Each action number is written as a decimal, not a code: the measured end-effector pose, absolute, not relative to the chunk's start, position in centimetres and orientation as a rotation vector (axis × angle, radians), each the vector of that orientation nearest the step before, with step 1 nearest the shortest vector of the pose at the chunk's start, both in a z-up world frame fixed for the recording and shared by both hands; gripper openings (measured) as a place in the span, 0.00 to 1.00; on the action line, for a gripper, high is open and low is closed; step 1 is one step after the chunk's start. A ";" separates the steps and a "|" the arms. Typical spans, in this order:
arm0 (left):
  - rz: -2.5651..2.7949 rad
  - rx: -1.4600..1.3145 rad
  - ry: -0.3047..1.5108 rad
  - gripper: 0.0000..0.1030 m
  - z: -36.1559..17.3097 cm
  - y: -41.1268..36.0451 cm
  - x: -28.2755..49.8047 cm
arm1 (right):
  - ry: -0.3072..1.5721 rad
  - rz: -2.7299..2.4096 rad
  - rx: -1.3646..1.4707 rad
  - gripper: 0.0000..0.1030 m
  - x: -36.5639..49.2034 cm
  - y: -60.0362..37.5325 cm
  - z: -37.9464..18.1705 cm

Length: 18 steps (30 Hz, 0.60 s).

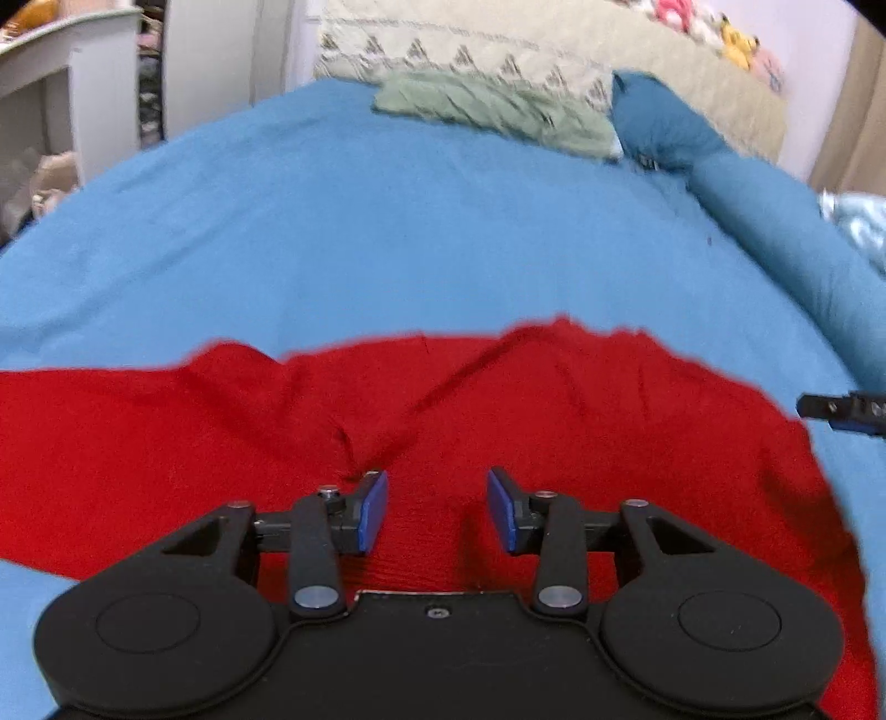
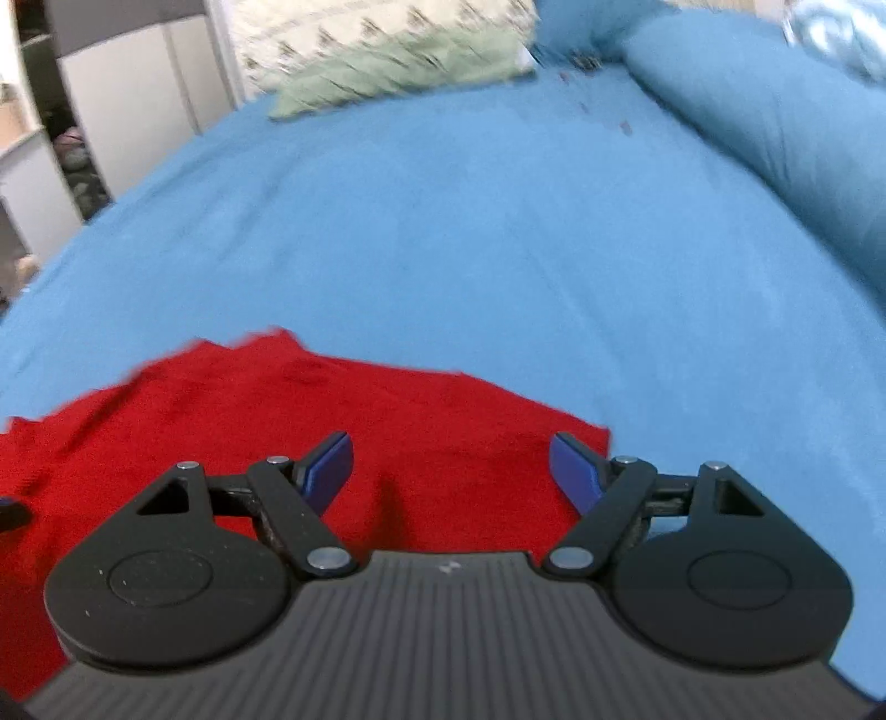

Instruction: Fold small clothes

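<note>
Both grippers point forward and down over a bed covered with a blue sheet (image 1: 421, 221). The left gripper (image 1: 436, 512) hangs over the middle of a red garment (image 1: 166, 443) that lies spread and creased on the sheet. Its jaws stand apart, blue pads (image 1: 372, 512) facing each other with only a raised ridge of the red cloth showing in the gap; whether the pads touch the cloth cannot be told. The right gripper (image 2: 451, 471) hangs over the garment's right-hand corner, jaws spread wider, nothing gripped between them; the cloth's edge runs just under its right finger, and bare sheet lies beyond. In the left wrist view the tip of the right gripper shows at the far right, just past the garment's edge. Beyond the red garment, well apart from it, a pale green cloth (image 1: 487, 111) lies at the head of the bed against a patterned pillow (image 1: 454, 44), with a blue bolster (image 1: 775, 210) along the right side.
</note>
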<state>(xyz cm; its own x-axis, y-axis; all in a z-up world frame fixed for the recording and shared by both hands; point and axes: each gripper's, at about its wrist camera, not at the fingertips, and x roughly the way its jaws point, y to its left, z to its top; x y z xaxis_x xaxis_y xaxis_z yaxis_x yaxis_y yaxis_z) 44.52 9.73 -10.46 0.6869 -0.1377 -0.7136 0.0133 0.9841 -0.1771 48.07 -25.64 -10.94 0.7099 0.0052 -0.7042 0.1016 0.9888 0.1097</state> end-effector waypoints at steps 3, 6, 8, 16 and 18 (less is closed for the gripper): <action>-0.052 -0.203 0.780 0.51 -7.1 12.0 42.4 | 0.758 -0.024 0.151 0.96 45.5 -22.9 -6.6; 0.008 -0.259 0.755 0.74 -4.1 15.6 40.3 | 0.776 0.002 0.137 1.00 43.4 -19.3 -3.4; 0.049 -0.303 0.742 0.92 -2.9 18.5 39.0 | 0.803 0.023 0.159 1.00 43.1 -16.7 -2.0; 0.275 -0.529 0.727 0.97 -4.7 33.3 36.0 | 0.873 0.004 0.243 1.00 41.8 -7.4 -2.7; 0.331 -0.583 0.716 0.97 -6.1 36.9 35.7 | 0.879 -0.013 0.260 1.00 41.7 -5.4 -3.7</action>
<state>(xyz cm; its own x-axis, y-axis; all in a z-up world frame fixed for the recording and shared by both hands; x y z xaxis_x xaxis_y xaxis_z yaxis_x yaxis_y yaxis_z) 35.68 36.91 -6.13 0.7128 0.0880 -0.6958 -0.4731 0.7927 -0.3844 41.74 -5.41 -3.75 0.6395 0.0956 -0.7628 0.1176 0.9684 0.2200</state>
